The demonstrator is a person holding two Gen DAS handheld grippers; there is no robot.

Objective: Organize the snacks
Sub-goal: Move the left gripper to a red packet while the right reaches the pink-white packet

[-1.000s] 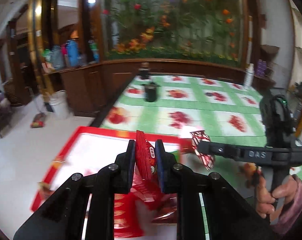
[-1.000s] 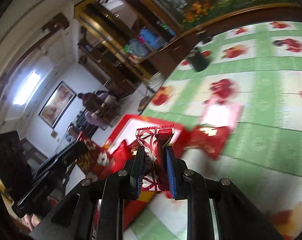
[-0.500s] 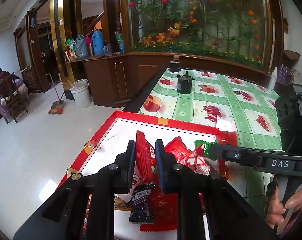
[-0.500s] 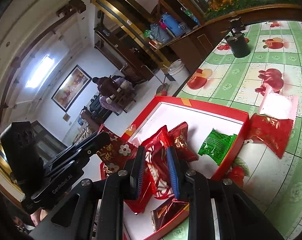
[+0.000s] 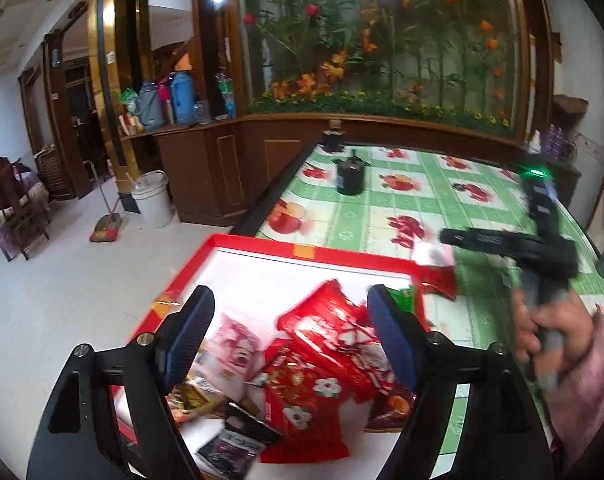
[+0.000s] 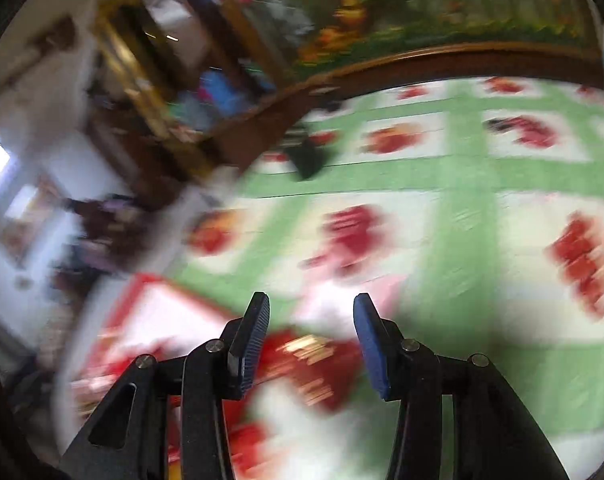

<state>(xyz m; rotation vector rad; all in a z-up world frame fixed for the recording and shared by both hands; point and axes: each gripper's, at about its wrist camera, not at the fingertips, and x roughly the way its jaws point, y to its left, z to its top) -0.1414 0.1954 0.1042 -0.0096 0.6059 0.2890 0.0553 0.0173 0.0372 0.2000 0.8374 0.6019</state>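
Snacks [image 5: 322, 344]: approx 8 pkts in 1 red tray [image 5: 314, 249].

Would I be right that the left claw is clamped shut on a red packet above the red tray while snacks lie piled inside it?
Not quite: the left claw is opening, with nothing pinched between its pads. The left wrist view shows the red packet lying loose on the snack pile in the red tray.
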